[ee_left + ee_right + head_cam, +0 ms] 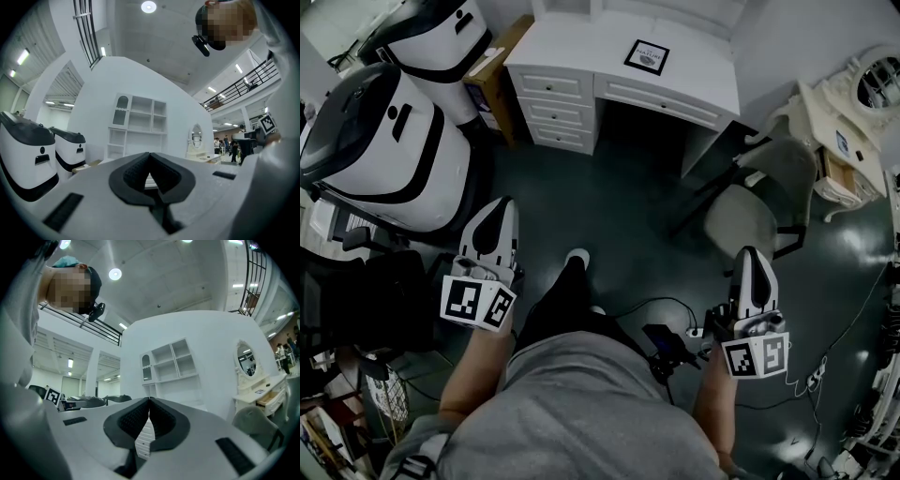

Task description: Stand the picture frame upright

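A black picture frame (646,56) lies flat on the white desk (581,52) at the far side of the room in the head view. My left gripper (498,211) hangs at the person's left side, far short of the desk, shut with nothing in it. Level with it on the other side, my right gripper (753,258) is shut and empty too. In the left gripper view the black pads (136,172) of the left gripper (149,154) meet at the tips. The right gripper view shows the right gripper (149,401) with its pads (136,417) touching.
Two big white-and-black machines (375,131) stand at the left. A grey chair (750,217) sits before the desk's right end, with a white vanity with an oval mirror (862,89) beyond. Cables and a power strip (811,380) lie on the dark floor.
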Demonstrator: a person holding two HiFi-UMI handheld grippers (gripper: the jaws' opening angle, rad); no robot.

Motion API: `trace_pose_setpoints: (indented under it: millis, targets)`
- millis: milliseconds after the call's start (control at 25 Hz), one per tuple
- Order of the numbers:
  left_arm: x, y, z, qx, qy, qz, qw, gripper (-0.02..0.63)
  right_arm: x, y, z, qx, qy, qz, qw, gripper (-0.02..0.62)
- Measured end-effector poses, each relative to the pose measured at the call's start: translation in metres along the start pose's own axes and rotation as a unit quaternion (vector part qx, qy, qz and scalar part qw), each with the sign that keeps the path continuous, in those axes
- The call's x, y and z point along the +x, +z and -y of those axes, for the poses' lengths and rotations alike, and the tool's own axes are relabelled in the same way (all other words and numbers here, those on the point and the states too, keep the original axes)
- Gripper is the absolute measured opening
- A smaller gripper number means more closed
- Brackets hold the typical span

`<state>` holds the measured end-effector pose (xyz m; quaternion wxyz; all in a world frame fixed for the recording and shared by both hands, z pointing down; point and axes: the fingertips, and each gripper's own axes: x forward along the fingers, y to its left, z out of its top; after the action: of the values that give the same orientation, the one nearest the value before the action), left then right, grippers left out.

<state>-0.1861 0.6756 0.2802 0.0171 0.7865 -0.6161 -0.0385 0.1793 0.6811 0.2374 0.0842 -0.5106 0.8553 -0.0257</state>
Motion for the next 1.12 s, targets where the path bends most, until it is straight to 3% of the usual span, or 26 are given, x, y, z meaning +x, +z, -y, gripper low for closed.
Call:
trace_pose_setpoints:
  millis: [520, 920, 1120]
  targets:
    - [0.120, -0.003, -0.060, -0.006, -0.027, -0.007, 0.9996, 0.006, 0.115, -0.011, 0.019, -0.005, -0.015, -0.008, 1.000, 0.026]
    - [0.204, 0.001, -0.092, -0.003, -0.070, -0.009, 0.9975, 0.006, 0.189, -0.017, 0.026, -0.017, -0.033, -0.007, 0.999, 0.026]
    - [0.237, -0.001, -0.111, -0.006, -0.084, -0.013, 0.9964, 0.006, 0.222, -0.018, 0.023, -0.045, -0.039, -0.010, 0.998, 0.026]
